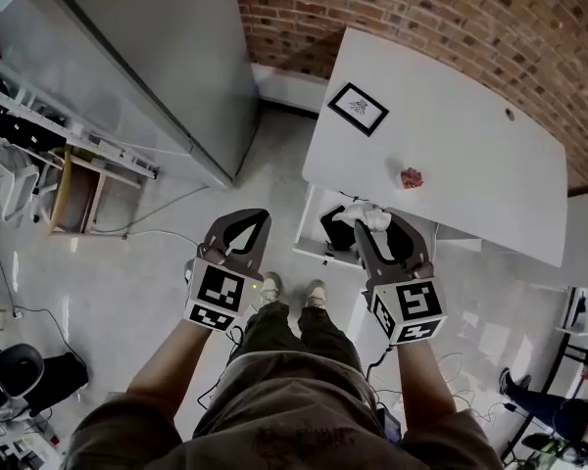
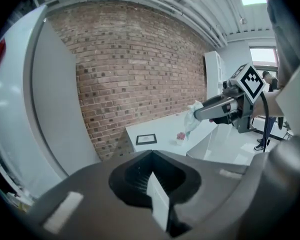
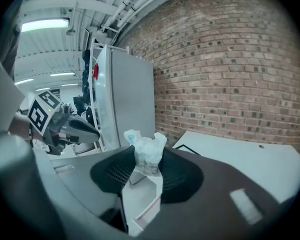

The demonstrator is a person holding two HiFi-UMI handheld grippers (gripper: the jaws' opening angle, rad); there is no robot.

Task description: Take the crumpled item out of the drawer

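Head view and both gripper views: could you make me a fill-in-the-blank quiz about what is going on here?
1. The right gripper holds the crumpled item in its fingers, clear above the open ____.
2. The left gripper has its fingers together, holding ____.
3. The wall behind the white table is built of ____.
Missing words: drawer; nothing; brick.

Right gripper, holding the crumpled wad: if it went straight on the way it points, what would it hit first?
Probably the white table top, near the end with the framed card. Depth is unclear, so the right gripper might clear that edge and reach the brick wall instead.
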